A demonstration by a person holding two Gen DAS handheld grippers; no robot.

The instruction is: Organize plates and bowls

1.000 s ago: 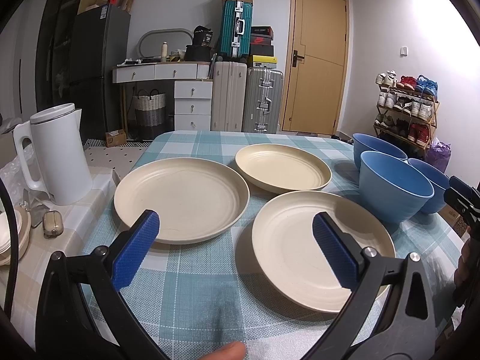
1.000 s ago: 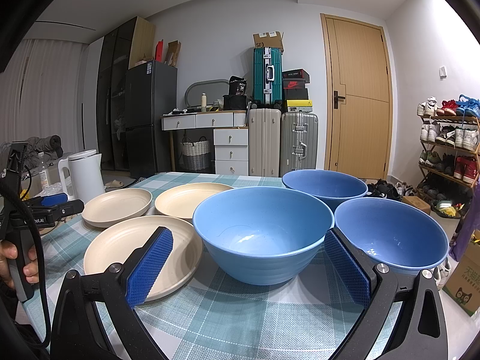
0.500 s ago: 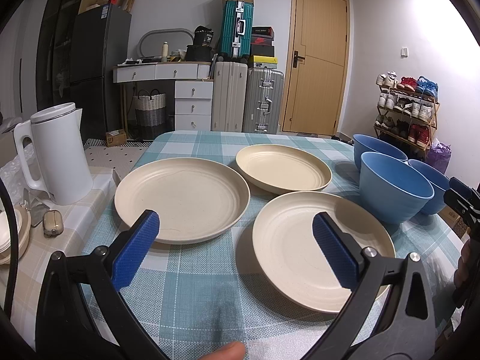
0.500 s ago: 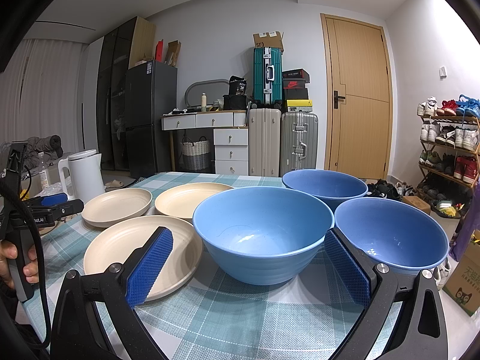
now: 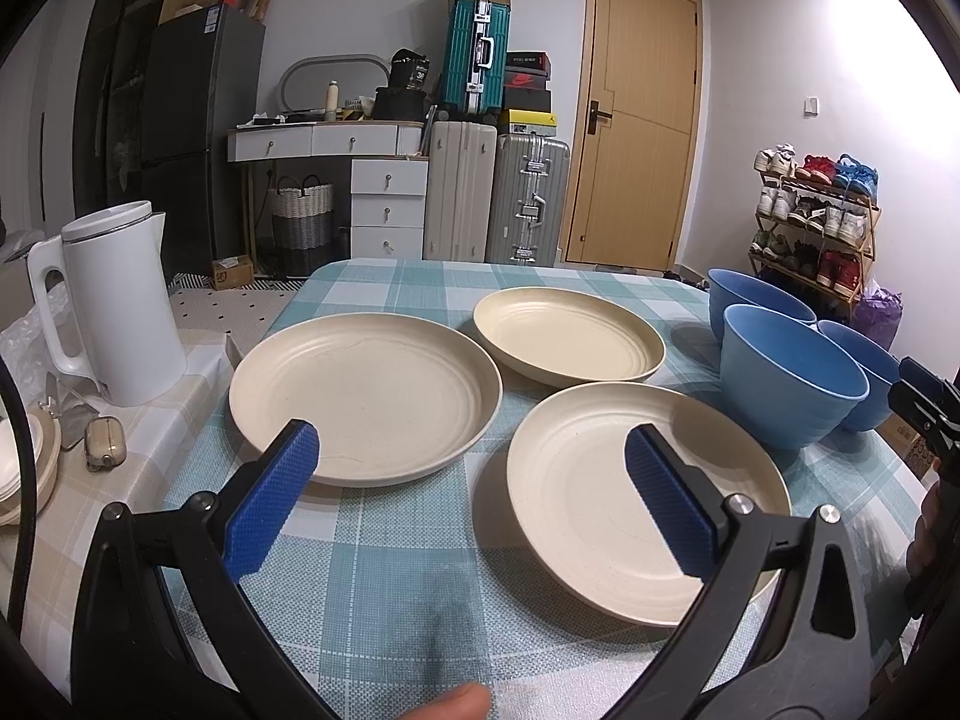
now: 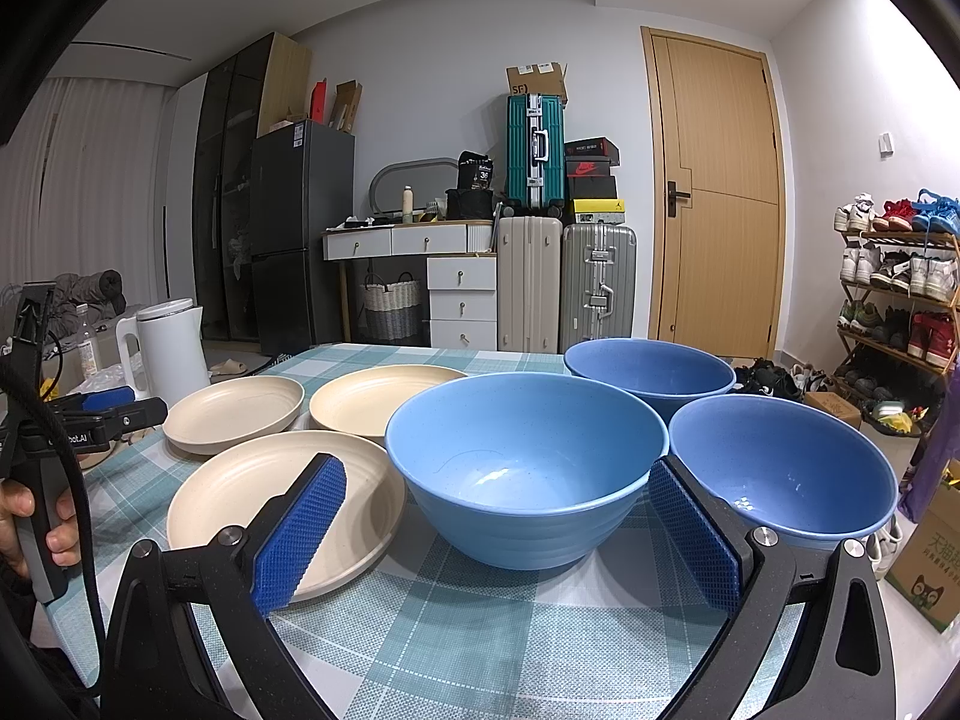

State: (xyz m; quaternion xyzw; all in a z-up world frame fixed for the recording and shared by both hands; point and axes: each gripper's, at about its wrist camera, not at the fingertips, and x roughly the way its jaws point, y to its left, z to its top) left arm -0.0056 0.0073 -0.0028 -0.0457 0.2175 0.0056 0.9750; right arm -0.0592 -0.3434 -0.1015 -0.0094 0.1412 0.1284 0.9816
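Nothing stacked yet: we have three cream plates and three blue bowls all sitting singly on the checked tablecloth. Left gripper has its jaws wide apart and empty, low over the near table edge, pointing between the left plate and the near plate; the far plate sits behind them, just beside both. Right gripper is also spread and empty, lined up on the front bowl, with the right bowl just beside it and the back bowl behind. Our read is we're at the start, picking a first piece. For plates we should slide one pad under the near rim and the other over it, pinch on the lip, lift level, then set it down centred in the next plate. For bowls we should clamp across the wall at the rim, not try to span the whole mouth, lift clear of the neighbours before moving sideways, and lower straight in so it nests without tipping. Keep the left side well clear of the white kettle.
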